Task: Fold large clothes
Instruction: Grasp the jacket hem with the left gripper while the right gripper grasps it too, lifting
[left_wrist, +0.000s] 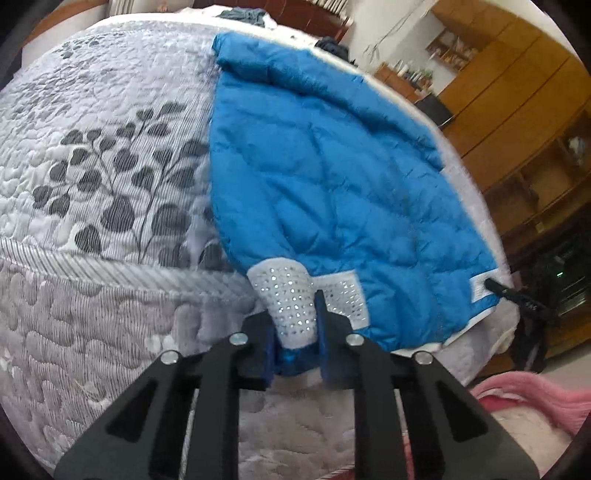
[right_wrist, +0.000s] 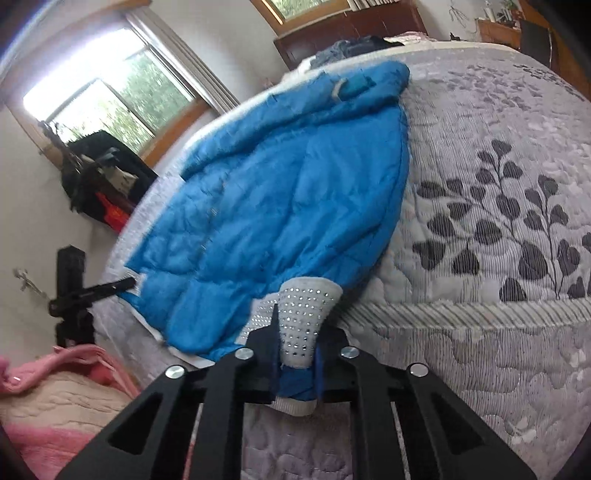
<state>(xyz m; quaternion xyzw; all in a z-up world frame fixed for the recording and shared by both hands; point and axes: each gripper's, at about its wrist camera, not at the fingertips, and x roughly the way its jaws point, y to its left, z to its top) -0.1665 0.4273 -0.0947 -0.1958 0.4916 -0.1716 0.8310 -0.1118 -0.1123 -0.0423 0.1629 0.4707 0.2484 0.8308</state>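
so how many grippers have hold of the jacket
2. The left gripper is shut on a white studded cuff at the jacket's near edge. The right gripper is shut on a cuff too. Whether it's the same cuff can't be told.

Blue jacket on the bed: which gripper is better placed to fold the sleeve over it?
Left, but only narrowly. The left gripper is shut on the white cuff, with the jacket spread flat to its right. The right gripper holds a studded cuff much alike.
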